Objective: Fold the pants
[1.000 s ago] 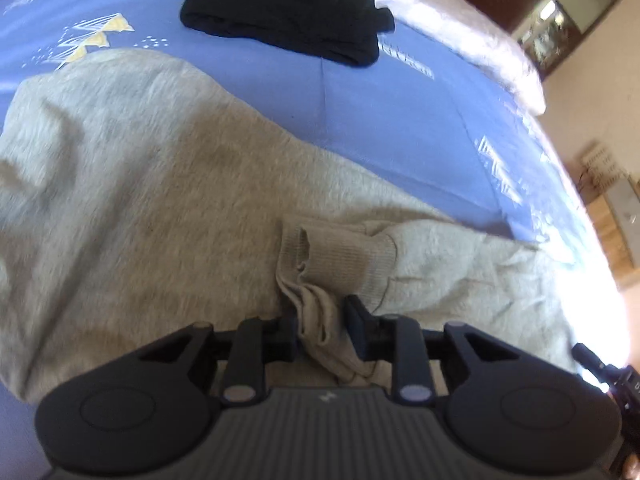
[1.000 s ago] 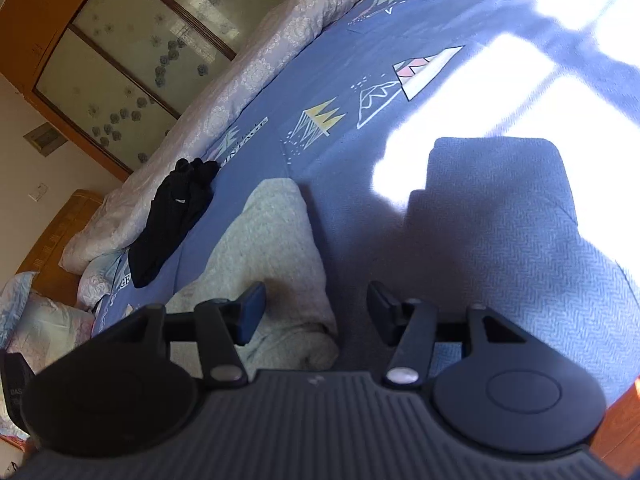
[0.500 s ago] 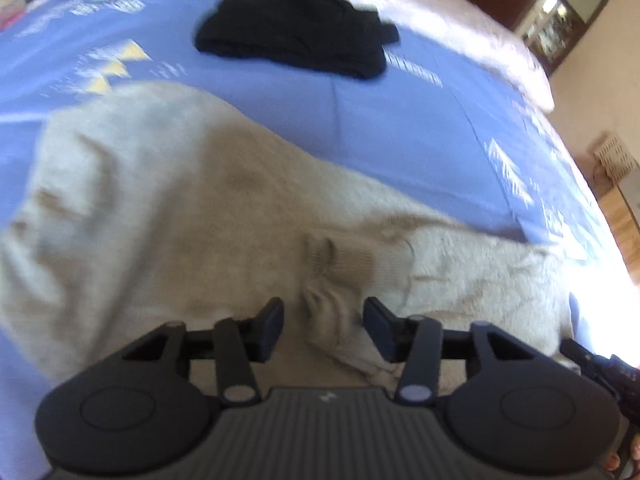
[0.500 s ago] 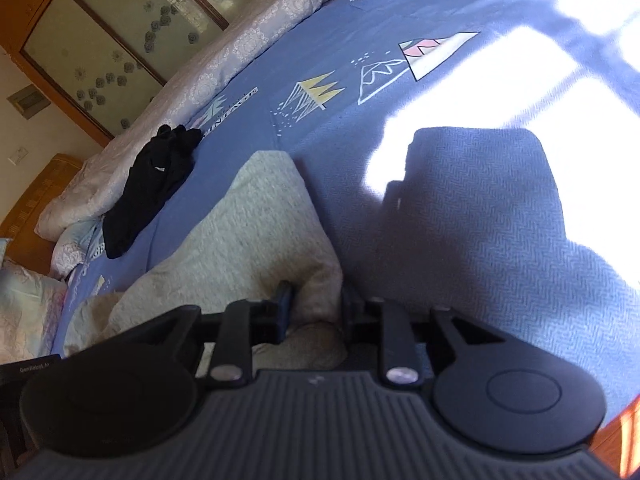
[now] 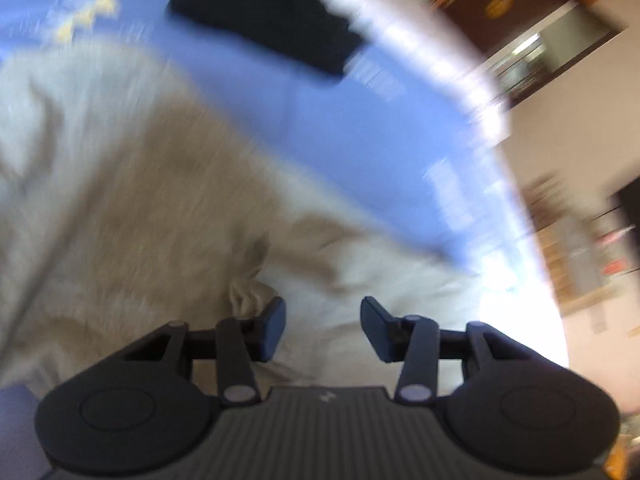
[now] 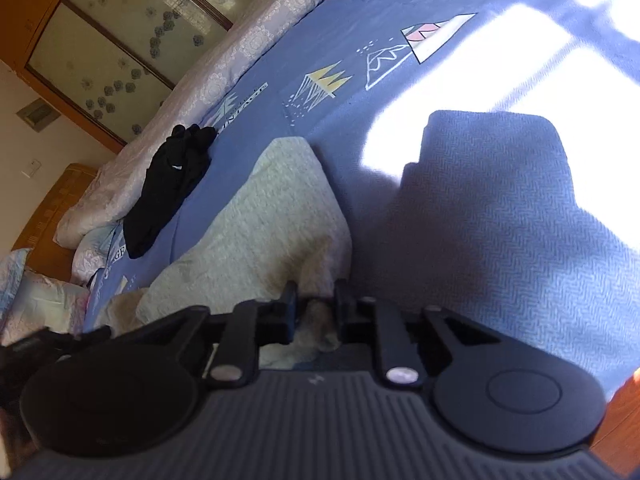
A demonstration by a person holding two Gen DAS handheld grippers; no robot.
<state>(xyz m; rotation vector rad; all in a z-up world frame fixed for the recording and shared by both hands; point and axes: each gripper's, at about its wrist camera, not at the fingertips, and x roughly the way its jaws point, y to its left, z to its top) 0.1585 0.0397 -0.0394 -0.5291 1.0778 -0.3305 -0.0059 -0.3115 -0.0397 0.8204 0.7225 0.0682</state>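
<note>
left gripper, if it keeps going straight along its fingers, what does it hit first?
Most likely the grey pants, bunched right ahead of the left gripper between its open fingers. The frame is blurred, so depth is unclear.

Sunlit blue bedspread [image 6: 500, 240]; wooden wardrobe [image 6: 44, 12], frosted floral panes

Daylit bedroom: one view smeared, the other crisp

The left wrist view is streaked with motion blur across the grey pants [image 5: 132, 200], the black garment [image 5: 268, 28] and the room beyond, with white glare blown out at the right; only the left gripper [image 5: 323, 326] stays sharp. The right wrist view is in focus: hard sunlight falls in bright patches on the blue bedsheet [image 6: 472, 92], a dark blocky shadow lies across it, and the fisheye bends the edges.
</note>
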